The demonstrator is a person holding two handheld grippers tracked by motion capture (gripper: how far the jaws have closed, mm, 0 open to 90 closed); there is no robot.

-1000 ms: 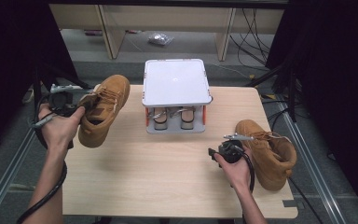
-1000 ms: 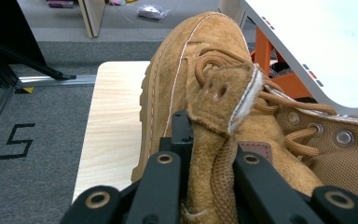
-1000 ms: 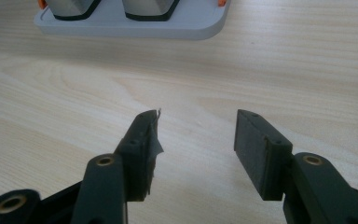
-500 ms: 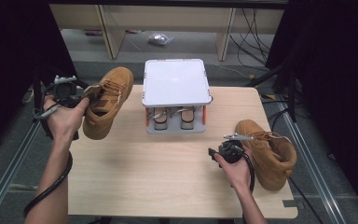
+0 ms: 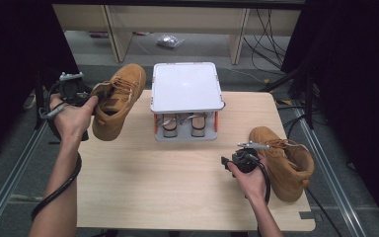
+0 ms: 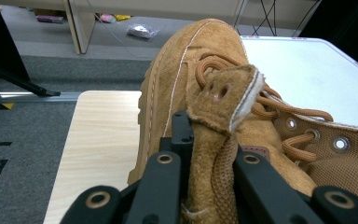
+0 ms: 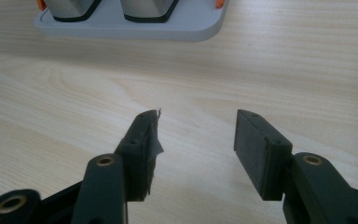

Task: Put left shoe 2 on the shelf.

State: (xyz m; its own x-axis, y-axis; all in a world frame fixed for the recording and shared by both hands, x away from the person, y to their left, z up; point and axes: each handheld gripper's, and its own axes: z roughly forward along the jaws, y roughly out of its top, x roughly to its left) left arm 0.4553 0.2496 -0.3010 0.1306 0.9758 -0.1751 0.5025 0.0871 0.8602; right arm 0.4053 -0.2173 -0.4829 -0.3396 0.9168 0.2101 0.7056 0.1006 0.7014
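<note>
A: Two boots in play, so high view first. Left gripper (image 5: 86,96) has one tan boot (image 5: 118,101) up off the tabletop (image 5: 177,173), toe pointing away from the person, just beside the white-topped rack (image 5: 186,89). Second boot (image 5: 284,160) stands on the tabletop at the right edge, w/ the right gripper (image 5: 242,158) touching or nearly touching its near side; can't tell which.

B: Grip on the lifted one?

A: Left gripper view: jaws closed on the boot's tongue (image 6: 221,109), pinched from both sides, soft suede and mesh bunched between them. Laces (image 6: 279,109) loose to the right, rack top pale behind.

B: Will that hold?

A: My guess is marginal. Boot looks fairly heavy, thick sole, stiff toe, but the tongue is floppy, so the whole thing prob. swings and sags under the gripper. Suede isn't slippery, which helps. Not fragile either. A firmer spot, IMO, is the padded collar or heel counter, where the wall is stiffer.

B: Right gripper view?

A: Right gripper (image 7: 196,137) wide open, nothing between the jaws, low over bare wood. A bit of torn pad material hangs off the left jaw. Grey base of the rack (image 7: 130,25) at the top of the view, well apart from the jaws.

B: So for boot no. 2?

A: I'd go for the collar rim, not the laces; they'd likely just stretch and slip.
</note>
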